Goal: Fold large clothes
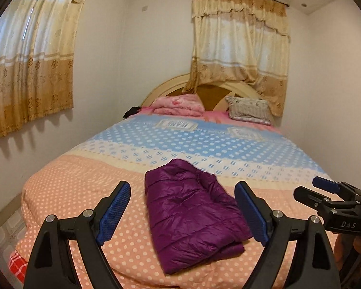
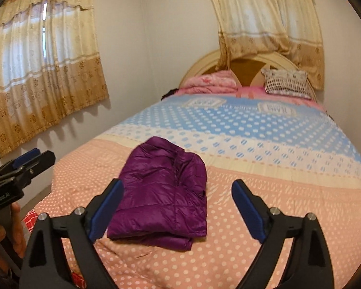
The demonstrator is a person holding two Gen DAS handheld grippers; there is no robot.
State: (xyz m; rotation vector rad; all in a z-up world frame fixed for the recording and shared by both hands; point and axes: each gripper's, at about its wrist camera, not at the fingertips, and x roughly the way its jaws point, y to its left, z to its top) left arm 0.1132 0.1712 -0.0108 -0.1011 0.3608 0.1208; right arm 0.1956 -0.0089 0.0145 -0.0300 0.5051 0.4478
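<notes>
Both tools hang spread and empty, left tool [image 1: 182, 213] and right tool [image 2: 178, 213], purple jacket [image 1: 192, 216] lying folded on the bed [image 1: 84, 192] just ahead; I'd only square loose edges, gently.

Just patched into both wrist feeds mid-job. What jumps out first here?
The purple jacket stands out: folded into a compact bundle near the foot of the bed, on the peach polka-dot part of the quilt. Both grippers, left and right, are open and empty, clear of the jacket. Beyond lie a pink blanket and a striped pillow at the headboard.
</notes>
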